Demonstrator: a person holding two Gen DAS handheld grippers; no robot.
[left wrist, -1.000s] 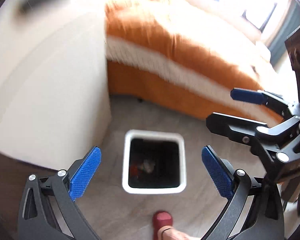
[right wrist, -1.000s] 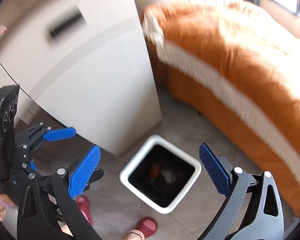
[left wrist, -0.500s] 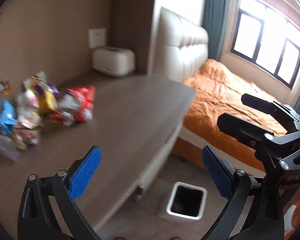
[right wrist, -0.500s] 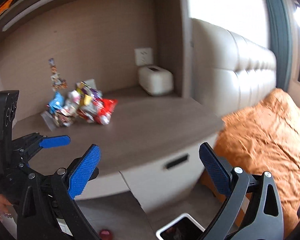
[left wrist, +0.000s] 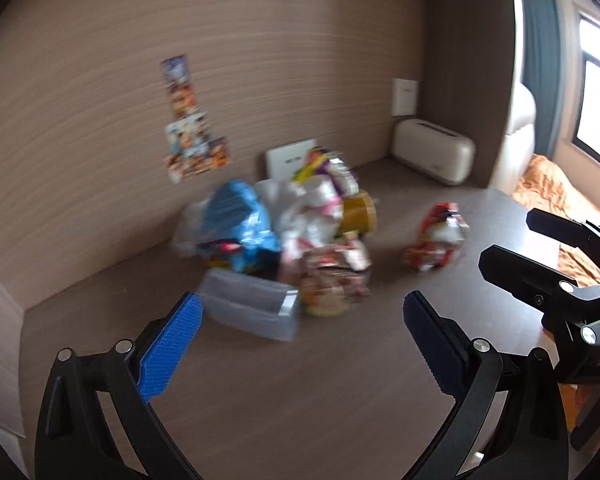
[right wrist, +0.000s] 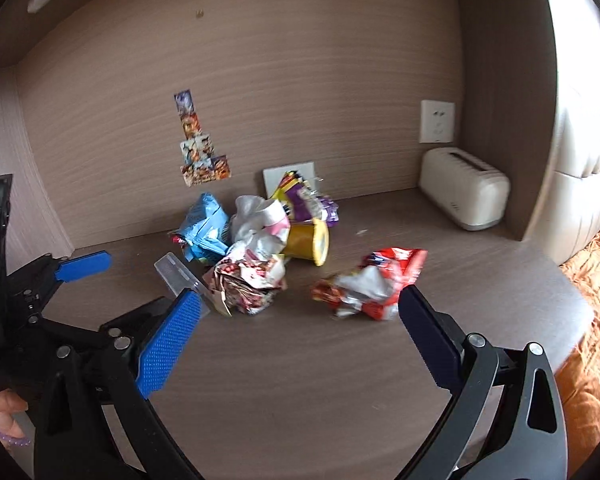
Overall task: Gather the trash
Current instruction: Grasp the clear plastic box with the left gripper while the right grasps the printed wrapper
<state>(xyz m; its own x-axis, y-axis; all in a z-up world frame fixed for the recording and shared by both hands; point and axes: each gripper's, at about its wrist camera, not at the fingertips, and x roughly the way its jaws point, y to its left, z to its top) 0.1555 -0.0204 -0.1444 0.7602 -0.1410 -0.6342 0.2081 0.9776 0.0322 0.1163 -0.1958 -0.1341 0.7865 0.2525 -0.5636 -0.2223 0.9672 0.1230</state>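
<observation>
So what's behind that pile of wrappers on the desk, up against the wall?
A white flat panel stands against the wall behind the trash pile; only its upper part shows. Purple and yellow wrappers cover its lower part.

Count on tabletop (right wrist: 340, 380): one blue wrapper (right wrist: 206, 226), one white crumpled wrapper (right wrist: 260, 224), one yellow cup (right wrist: 310, 242) on its side, one purple-and-yellow wrapper (right wrist: 300, 196), one red-and-white printed crumpled wrapper (right wrist: 248, 280), one clear plastic tray (right wrist: 176, 274), all in a single pile; one red-and-white wrapper (right wrist: 372, 284) lies apart from it. Also one cream toaster-shaped appliance (right wrist: 464, 188), two white wall plates (right wrist: 437, 121), one strip of stickers (right wrist: 198, 140) on the back wall. Hand-held grippers: two, left hand-held gripper (left wrist: 300, 344) and right hand-held gripper (right wrist: 296, 340), each with two blue-padded fingers (right wrist: 168, 346).
</observation>
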